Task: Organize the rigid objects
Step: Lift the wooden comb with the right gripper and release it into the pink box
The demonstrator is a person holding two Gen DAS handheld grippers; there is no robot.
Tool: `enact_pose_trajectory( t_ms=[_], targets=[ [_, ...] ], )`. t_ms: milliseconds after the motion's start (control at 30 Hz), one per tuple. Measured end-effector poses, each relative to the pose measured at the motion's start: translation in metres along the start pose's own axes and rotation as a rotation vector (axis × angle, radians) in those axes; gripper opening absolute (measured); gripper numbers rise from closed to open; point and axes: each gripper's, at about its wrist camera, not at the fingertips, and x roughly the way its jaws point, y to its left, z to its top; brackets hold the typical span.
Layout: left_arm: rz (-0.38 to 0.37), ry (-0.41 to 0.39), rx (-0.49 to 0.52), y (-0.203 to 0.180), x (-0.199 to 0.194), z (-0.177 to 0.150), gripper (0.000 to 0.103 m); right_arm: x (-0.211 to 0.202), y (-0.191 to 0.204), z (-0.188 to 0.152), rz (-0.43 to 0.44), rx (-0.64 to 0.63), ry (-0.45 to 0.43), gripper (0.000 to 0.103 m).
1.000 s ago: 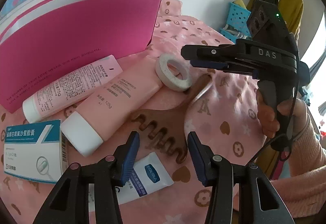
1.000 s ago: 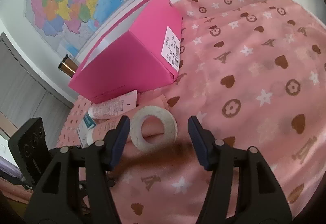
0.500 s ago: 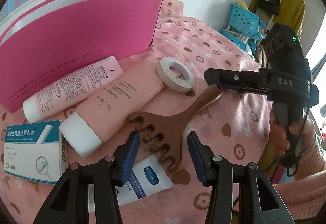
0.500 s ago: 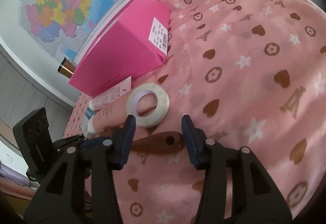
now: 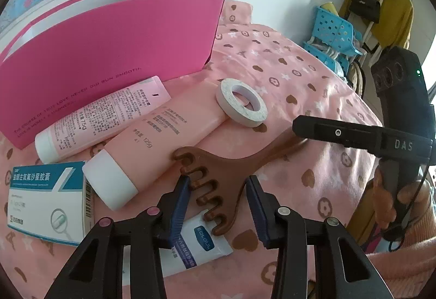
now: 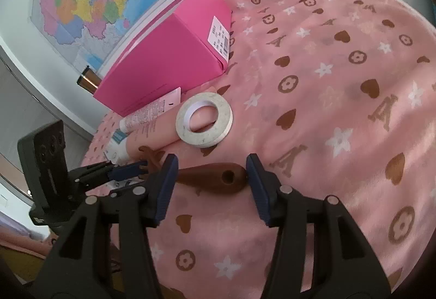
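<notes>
Brown wooden comb-shaped massager with a long handle (image 5: 218,171) lies flat on the pink patterned blanket (image 6: 340,86), toothed head toward my left claw, handle end with its hanging hole (image 6: 226,176) toward my right.

Handling guess: stiff, light, smooth-finished, so a bit slippery on rubber pads. The wavy teeth look like the weak part. Best hold is across the neck or the flat of the handle, not the tooth tips.

My left gripper (image 5: 218,198) points steeply down over the toothed head; jaws are closing, head sits between them. Left pad (image 5: 181,195) looks to be at the teeth edge, right pad stands clear. No firm grip yet.

My right gripper (image 6: 211,179) points down at a shallower angle and straddles the handle end; jaws are opening a little, handle between them, and I can't tell whether the pads touch it. Nothing held.

Around it: tall pink squeeze tube with white cap (image 5: 152,152) just beside the head, white roll of tape (image 5: 241,103) resting on that tube's far end, smaller pink tube (image 5: 100,119) behind, blue-and-white medicine carton (image 5: 46,198) to the left, small white-blue sachet (image 5: 190,247) partly under the teeth. Open magenta cardboard box (image 5: 109,54) stands at the back, likely the destination.
</notes>
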Motion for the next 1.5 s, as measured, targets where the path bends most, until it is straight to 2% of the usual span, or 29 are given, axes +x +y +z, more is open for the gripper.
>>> enact_pose_trajectory(
  t_ms=[100, 167, 233, 300, 333, 367, 433, 567, 633, 667, 700, 800, 900, 1000, 1267, 1500],
  targets=[
    [-0.006, -0.001, -0.013, 0.001, 0.000, 0.000, 0.043, -0.001, -0.003, -0.001, 0.045, 0.035, -0.015, 0.067],
    [-0.018, -0.003, -0.027, 0.003, -0.001, 0.000, 0.045, -0.004, -0.008, 0.000, 0.098, 0.084, -0.035, 0.067],
    [-0.022, -0.004, -0.031, 0.002, -0.001, 0.000, 0.045, -0.006, -0.013, 0.000, 0.199, 0.134, -0.057, 0.067],
    [-0.008, -0.006, -0.022, -0.001, 0.000, 0.000, 0.045, -0.002, -0.012, 0.000, 0.339, 0.166, -0.061, 0.065],
    [0.000, -0.006, -0.016, -0.003, 0.001, 0.000, 0.045, 0.003, -0.008, 0.000, 0.343, 0.154, -0.050, 0.065],
    [0.006, -0.006, -0.012, -0.003, 0.001, 0.001, 0.045, 0.010, -0.001, -0.001, 0.292, 0.123, -0.032, 0.064],
    [0.001, -0.007, -0.018, -0.002, 0.001, 0.000, 0.045, 0.018, 0.008, 0.000, 0.244, 0.084, -0.020, 0.059],
    [-0.007, -0.008, -0.024, 0.000, 0.001, 0.000, 0.044, 0.023, 0.011, 0.007, 0.250, 0.084, -0.037, 0.051],
    [-0.008, -0.009, -0.024, 0.000, 0.001, 0.000, 0.044, 0.023, 0.010, 0.011, 0.241, 0.086, -0.038, 0.043],
    [-0.008, -0.009, -0.024, 0.000, 0.001, 0.000, 0.044, 0.023, 0.011, 0.012, 0.234, 0.082, -0.035, 0.027],
    [-0.008, -0.008, -0.021, 0.000, 0.001, 0.000, 0.044, 0.021, 0.010, 0.014, 0.237, 0.076, -0.027, 0.020],
    [-0.020, -0.001, -0.023, 0.000, -0.004, -0.001, 0.045, 0.015, 0.015, 0.020, 0.256, 0.073, -0.030, 0.016],
    [-0.045, -0.029, -0.013, -0.003, -0.015, 0.001, 0.046, 0.005, 0.027, 0.032, 0.271, 0.033, -0.049, 0.015],
    [-0.065, -0.059, -0.015, -0.003, -0.027, 0.007, 0.053, -0.006, 0.042, 0.043, 0.276, -0.014, -0.069, 0.015],
    [-0.132, -0.127, -0.042, 0.015, -0.055, 0.035, 0.053, -0.016, 0.078, 0.084, 0.329, -0.093, -0.113, 0.015],
    [-0.094, -0.200, -0.064, 0.039, -0.073, 0.076, 0.052, 0.000, 0.097, 0.126, 0.392, -0.105, -0.131, 0.015]
  ],
)
